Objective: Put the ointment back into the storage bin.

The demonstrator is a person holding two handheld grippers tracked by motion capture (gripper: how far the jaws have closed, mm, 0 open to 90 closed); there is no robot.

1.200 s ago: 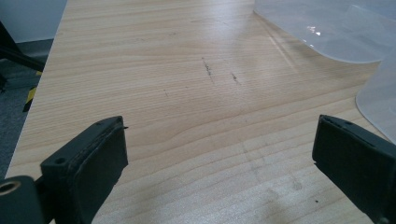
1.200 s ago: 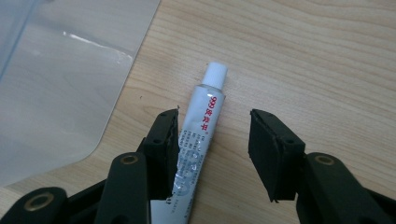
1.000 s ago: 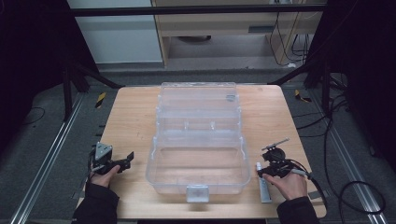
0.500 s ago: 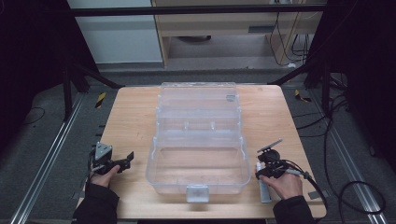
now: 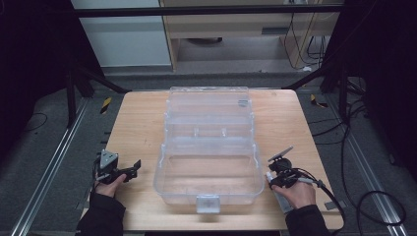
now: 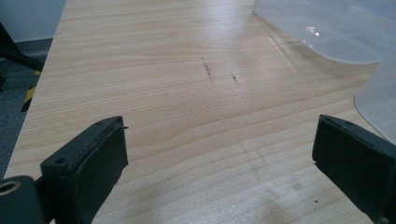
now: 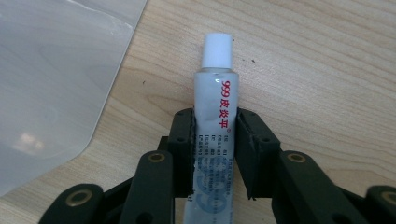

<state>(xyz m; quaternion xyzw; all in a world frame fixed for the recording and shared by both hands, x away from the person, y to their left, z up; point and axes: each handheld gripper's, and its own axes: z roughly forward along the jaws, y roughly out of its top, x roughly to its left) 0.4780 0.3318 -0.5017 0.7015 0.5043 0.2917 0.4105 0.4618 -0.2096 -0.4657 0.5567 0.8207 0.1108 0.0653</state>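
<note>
A clear plastic storage box [image 5: 208, 183] stands open in the middle of the wooden table [image 5: 137, 123], its lid [image 5: 209, 104] laid back on the far side. To the right of the box lies a small white tube [image 7: 215, 93] with red print and a white cap. My right gripper [image 7: 215, 128] is shut on the tube's middle, jaws pressed on both sides. In the high view the tube [image 5: 282, 200] runs under the hand and right gripper [image 5: 273, 180]. At the left, my left gripper [image 5: 136, 167] is open over bare wood, with nothing between its pads [image 6: 88, 158].
The box's clear corner [image 6: 327, 32] shows ahead and to the right of the left gripper. A latch [image 5: 207, 202] juts from the box's near wall. Dark floor, rails and cables surround the table; a cable [image 5: 344, 196] trails from the right gripper.
The right hand and its gripper have shifted slightly left along the tube. The left gripper and the box have stayed put.
</note>
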